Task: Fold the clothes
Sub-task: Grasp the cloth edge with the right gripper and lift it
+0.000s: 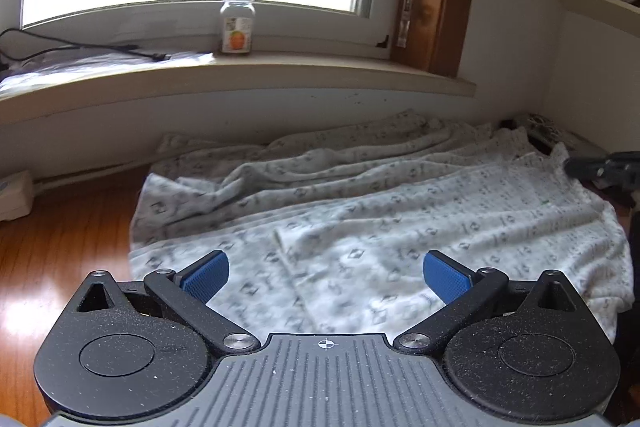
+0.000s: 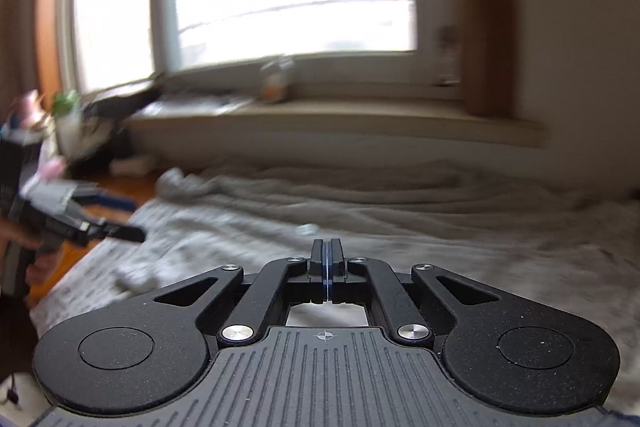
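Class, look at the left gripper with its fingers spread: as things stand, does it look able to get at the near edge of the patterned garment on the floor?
Probably yes. The left gripper is open and hangs just over the patterned garment, with nothing between its blue pads and the cloth's near edge.

Both cameras ride low over the wooden floor (image 1: pixel 68 239), each looking forward along its own fingers toward the window wall. The left wrist view sits close above the near edge of the patterned garment (image 1: pixel 400 227), facing the windowsill (image 1: pixel 280 75) and its jar (image 1: pixel 237 23) squarely. The right wrist view (badly blurred) looks from further right and slightly further back, angled leftward. They share the garment, sill, jar and window; each also catches the other gripper at its frame edge.
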Available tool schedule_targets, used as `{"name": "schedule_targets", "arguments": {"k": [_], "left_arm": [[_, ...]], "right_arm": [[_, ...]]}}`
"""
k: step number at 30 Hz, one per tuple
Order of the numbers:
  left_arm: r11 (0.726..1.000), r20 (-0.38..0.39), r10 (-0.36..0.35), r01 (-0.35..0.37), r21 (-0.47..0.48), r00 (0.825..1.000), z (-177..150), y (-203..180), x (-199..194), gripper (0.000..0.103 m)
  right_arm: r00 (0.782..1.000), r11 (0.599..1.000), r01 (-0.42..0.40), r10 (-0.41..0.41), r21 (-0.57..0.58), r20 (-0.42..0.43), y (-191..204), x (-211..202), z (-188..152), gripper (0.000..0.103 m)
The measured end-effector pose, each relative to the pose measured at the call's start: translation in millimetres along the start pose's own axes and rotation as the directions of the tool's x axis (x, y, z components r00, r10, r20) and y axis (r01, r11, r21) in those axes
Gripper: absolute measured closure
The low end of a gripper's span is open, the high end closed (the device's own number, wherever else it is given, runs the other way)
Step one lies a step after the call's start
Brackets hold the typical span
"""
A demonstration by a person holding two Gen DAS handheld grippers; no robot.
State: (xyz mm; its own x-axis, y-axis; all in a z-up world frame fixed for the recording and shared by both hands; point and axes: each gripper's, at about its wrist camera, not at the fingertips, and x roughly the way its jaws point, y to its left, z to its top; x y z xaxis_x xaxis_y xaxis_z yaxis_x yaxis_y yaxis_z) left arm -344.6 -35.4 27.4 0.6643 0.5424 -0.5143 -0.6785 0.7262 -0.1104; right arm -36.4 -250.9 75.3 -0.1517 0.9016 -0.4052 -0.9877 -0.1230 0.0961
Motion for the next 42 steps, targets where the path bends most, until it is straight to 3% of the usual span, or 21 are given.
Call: {"name": "schedule_targets", "arguments": {"k": [3,6,7,8,9,12,14,15,19,21,22,24,29,33,36,37,39,41,42], "left_arm": [[1.0,0.004,-0.002,0.002,0.004,1.0,0.7,-5.7,5.4,0.0],[1.0,-0.007,0.002,-0.002,0.006,1.0,-0.7,-5.9,10.2,0.0],[1.0,-0.01,0.005,-0.005,0.005,1.0,-1.5,-5.0,11.1,0.0],[1.0,-0.013,0.005,-0.005,0.004,1.0,-2.2,-4.3,11.7,0.0],[1.0,-0.015,0.0,0.0,0.003,1.0,-3.0,-4.1,10.7,0.0],[1.0,-0.018,-0.013,0.013,0.003,1.0,-4.9,-4.3,7.0,0.0],[1.0,-0.014,-0.022,0.022,0.005,1.0,-6.6,-4.4,2.9,0.0],[1.0,-0.012,-0.027,0.028,0.004,1.0,-7.6,-4.2,0.5,0.0],[0.999,-0.006,-0.041,0.041,0.0,0.999,-12.4,-0.9,-9.0,0.0],[0.999,-0.012,-0.038,0.038,0.001,0.999,-13.9,0.2,-11.4,0.0],[0.999,-0.014,-0.036,0.036,0.003,0.999,-14.0,0.8,-11.7,0.0],[0.999,-0.021,-0.042,0.042,0.008,0.999,-12.7,-1.2,-9.4,0.0],[0.997,-0.026,-0.07,0.07,0.025,0.997,-6.2,-14.2,2.3,0.0],[0.994,-0.037,-0.098,0.1,0.045,0.994,3.7,-29.5,20.6,0.0],[0.992,-0.06,-0.099,0.104,0.076,0.993,10.4,-42.6,34.6,0.0],[0.991,-0.065,-0.099,0.104,0.09,0.993,12.0,-47.3,38.2,0.0],[0.99,-0.066,-0.094,0.1,0.102,0.993,14.0,-53.0,43.8,0.0],[0.99,-0.075,-0.088,0.096,0.105,0.993,14.7,-55.9,49.6,0.0],[0.99,-0.078,-0.081,0.089,0.108,0.994,14.5,-56.5,52.4,0.0]], "right_arm": [[1.0,0.999,0.026,-0.026,0.022,0.011,-22.9,-16.8,-4.1,0.097],[1.0,1.0,0.02,-0.02,0.003,-0.002,-16.3,-11.2,-13.2,0.094],[1.0,1.0,0.004,-0.004,-0.007,-0.012,-8.9,-6.2,-16.6,0.083],[1.0,1.0,-0.014,0.014,-0.017,-0.022,-1.3,-1.0,-19.9,0.07],[0.999,0.999,-0.036,0.036,-0.028,-0.031,8.2,5.9,-22.4,0.066],[0.985,0.986,-0.153,0.147,-0.059,-0.089,49.9,29.9,-28.9,0.062],[0.964,0.968,-0.236,0.223,-0.08,-0.144,76.6,46.4,-34.6,0.05],[0.956,0.961,-0.259,0.241,-0.096,-0.166,88.5,53.2,-36.7,0.049],[0.935,0.936,-0.308,0.264,-0.171,-0.239,123.2,74.7,-44.1,0.056],[0.922,0.931,-0.327,0.277,-0.161,-0.269,121.3,82.8,-42.5,0.092],[0.925,0.935,-0.321,0.276,-0.148,-0.261,113.5,81.7,-39.2,0.1],[0.933,0.944,-0.305,0.269,-0.124,-0.241,96.7,78.1,-32.5,0.1],[0.989,0.99,-0.088,0.074,-0.109,-0.124,16.0,29.2,-7.8,0.1],[0.992,0.991,0.117,-0.12,-0.066,-0.046,-57.0,-11.8,8.8,0.1],[0.954,0.954,0.299,-0.298,0.025,-0.037,-130.6,-52.5,10.7,0.1],[0.92,0.92,0.392,-0.392,0.021,-0.023,-144.5,-66.0,9.7,0.1],[0.824,0.824,0.566,-0.566,0.017,0.006,-172.4,-93.1,7.5,0.1],[0.707,0.707,0.706,-0.707,0.038,0.017,-196.6,-116.0,2.5,0.1],[0.671,0.67,0.74,-0.741,0.058,0.002,-206.0,-122.2,-1.6,0.098]]}}
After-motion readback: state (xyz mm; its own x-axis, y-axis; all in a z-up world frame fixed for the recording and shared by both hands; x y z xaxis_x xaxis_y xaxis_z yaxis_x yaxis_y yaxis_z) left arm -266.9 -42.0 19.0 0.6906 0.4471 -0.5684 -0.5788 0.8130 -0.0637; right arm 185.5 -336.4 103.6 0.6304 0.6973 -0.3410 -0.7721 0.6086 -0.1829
